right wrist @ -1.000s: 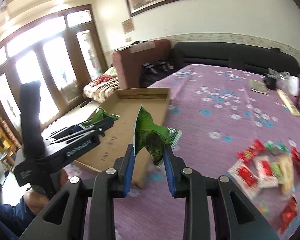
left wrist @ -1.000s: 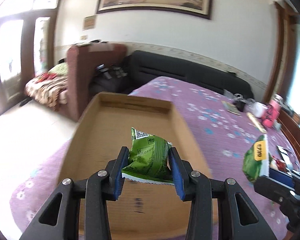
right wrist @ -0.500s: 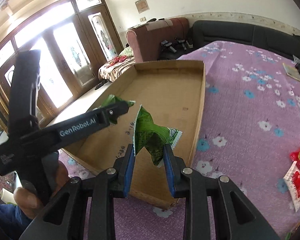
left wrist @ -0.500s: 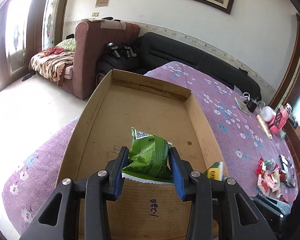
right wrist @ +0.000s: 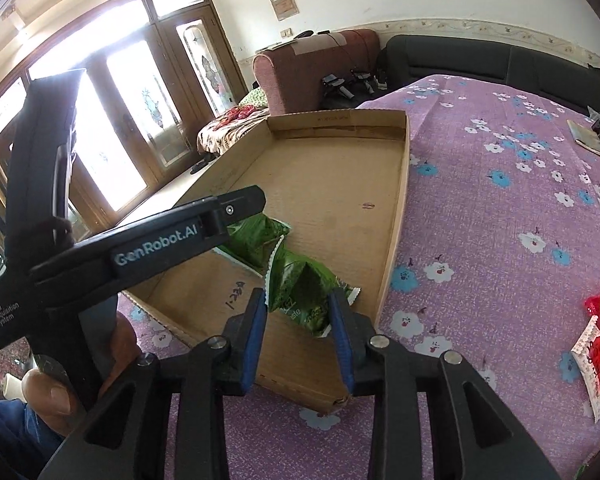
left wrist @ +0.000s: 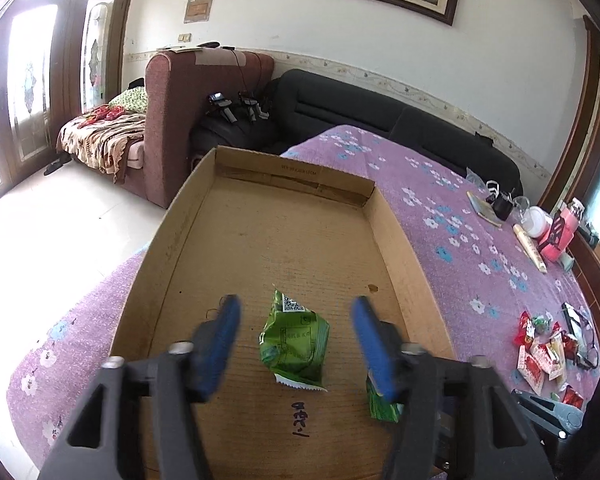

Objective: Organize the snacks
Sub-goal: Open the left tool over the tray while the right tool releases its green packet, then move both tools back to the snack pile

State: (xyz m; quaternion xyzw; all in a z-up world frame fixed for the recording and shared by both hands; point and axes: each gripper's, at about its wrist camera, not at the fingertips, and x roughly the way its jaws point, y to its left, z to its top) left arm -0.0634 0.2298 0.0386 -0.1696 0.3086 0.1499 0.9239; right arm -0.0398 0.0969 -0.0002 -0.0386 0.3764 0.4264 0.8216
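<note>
Purple cloth with white and blue flowers covers the tabletop [left wrist: 452, 240], the largest surface in both views. On it, at the near left, lies a shallow cardboard tray [left wrist: 404, 240], brown and bare apart from some handwritten marks on its floor.

Above the near end of the tray hangs the left claw [left wrist: 296, 350], its blue pads standing wide apart and its jaws opening. Between them, touching neither pad, a green snack packet [left wrist: 296, 346] lies on the tray floor, its serrated white edge toward the camera. In the right wrist view the same left claw [right wrist: 240, 204] crosses the picture from the left, held by a hand [right wrist: 48, 396], and the packet shows partly under its tip.

The right claw [right wrist: 300, 316] sits just over the tray's near right corner. Its jaws are opening a little, yet the pads still press on a second green snack packet [right wrist: 304, 284], crumpled and standing up between them, over the tray floor beside the first one.

Well to the right, on the cloth, lies a loose cluster of red and white snack packets [left wrist: 540, 356].
</note>
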